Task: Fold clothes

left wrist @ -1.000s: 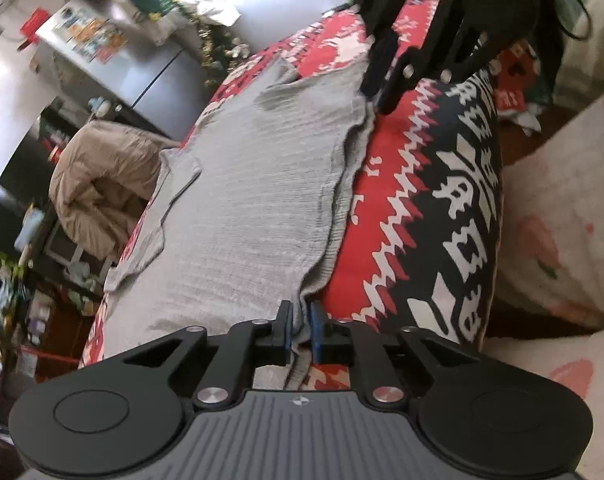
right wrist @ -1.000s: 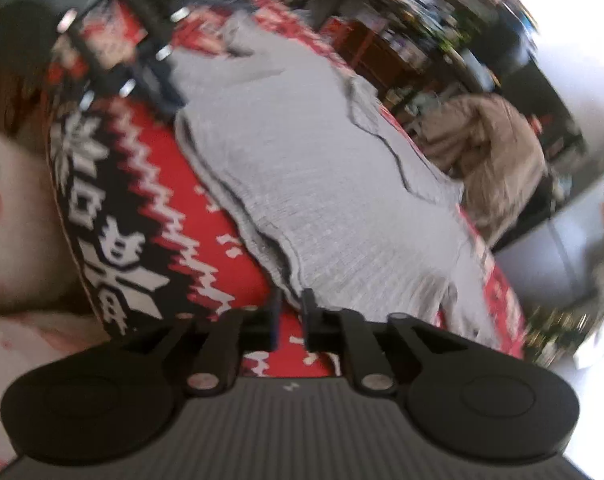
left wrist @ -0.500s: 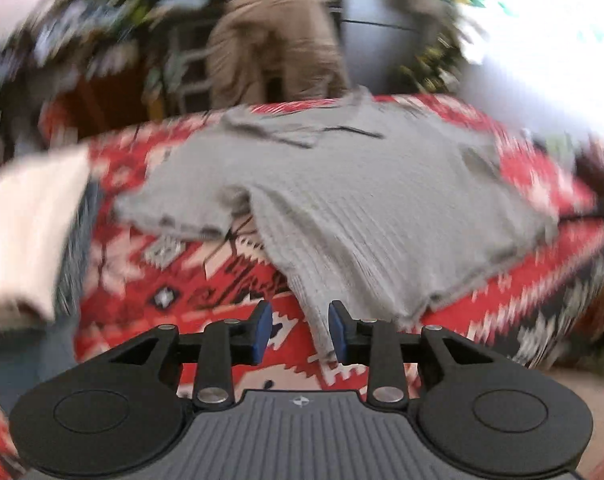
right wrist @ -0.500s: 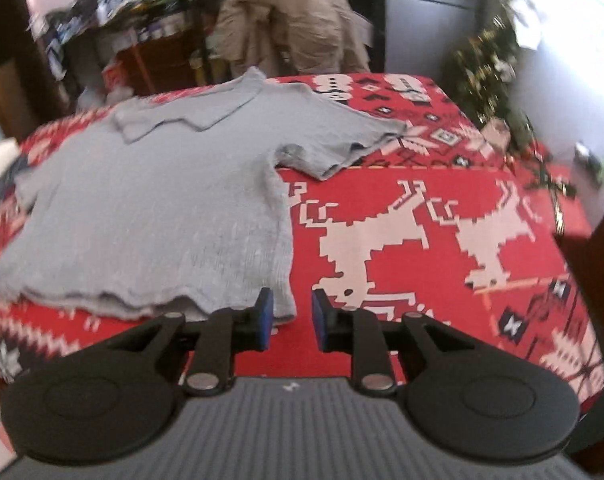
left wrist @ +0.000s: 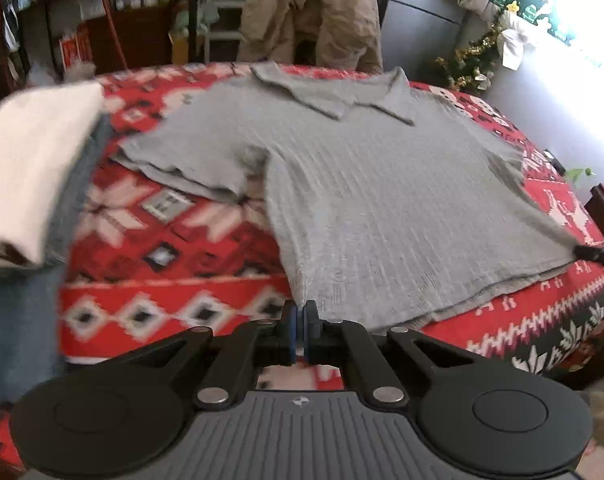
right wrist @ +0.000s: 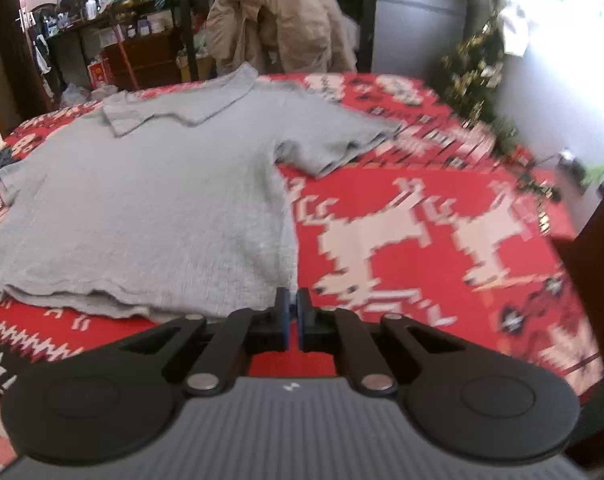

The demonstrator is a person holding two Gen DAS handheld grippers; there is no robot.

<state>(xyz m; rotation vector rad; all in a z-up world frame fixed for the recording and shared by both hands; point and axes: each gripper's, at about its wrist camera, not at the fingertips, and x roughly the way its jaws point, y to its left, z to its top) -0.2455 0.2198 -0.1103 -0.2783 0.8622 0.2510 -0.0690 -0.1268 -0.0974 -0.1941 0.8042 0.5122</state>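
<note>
Pinching the grey shirt [left wrist: 381, 208] hem corners, both hand-held grippers [left wrist: 300, 322] [right wrist: 292, 312] face bare red blanket [right wrist: 421, 240] rightward.

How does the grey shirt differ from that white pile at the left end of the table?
The grey shirt lies spread out flat, sleeves and collar showing; the white pile is already folded into a thick block. The shirt covers the middle of the red cloth; the pile sits at its left end, on top of something dark blue. The shirt looks ribbed; the pile is too blurred to tell. Both rest on the same table.
</note>
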